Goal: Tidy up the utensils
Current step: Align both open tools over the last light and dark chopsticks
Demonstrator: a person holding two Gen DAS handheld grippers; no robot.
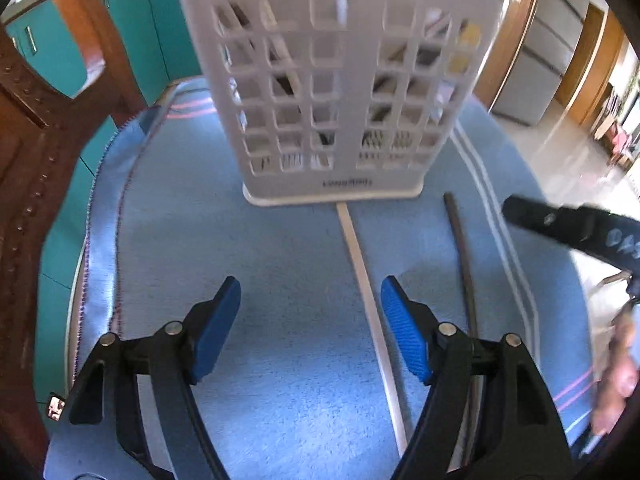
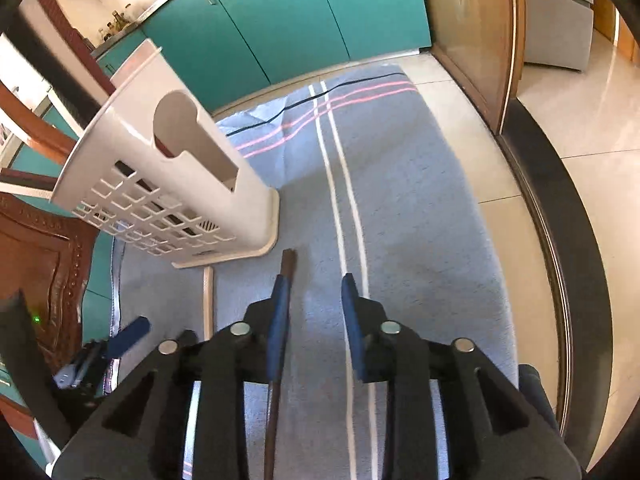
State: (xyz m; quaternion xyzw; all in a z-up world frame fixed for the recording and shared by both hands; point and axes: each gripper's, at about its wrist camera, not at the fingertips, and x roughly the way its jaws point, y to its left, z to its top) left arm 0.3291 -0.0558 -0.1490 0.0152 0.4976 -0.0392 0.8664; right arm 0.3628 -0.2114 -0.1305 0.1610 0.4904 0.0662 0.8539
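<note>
- The pale chopstick [image 1: 366, 288] and dark chopstick [image 2: 280, 344] are lying side by side on the blue towel [image 1: 256, 248], tips near the white utensil basket [image 1: 340, 92].
- The left gripper [image 1: 310, 328] is hovering with jaws apart, holding nothing; it should be straddling the pale chopstick before closing.
- The right gripper [image 2: 314, 320] is hanging with jaws apart beside the dark chopstick; it should be centring there.

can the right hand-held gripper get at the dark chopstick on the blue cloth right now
Probably yes. The right hand-held gripper is open above the dark chopstick, which lies bare on the blue cloth beneath its left finger. Nothing covers it; the white basket stands farther off.
</note>
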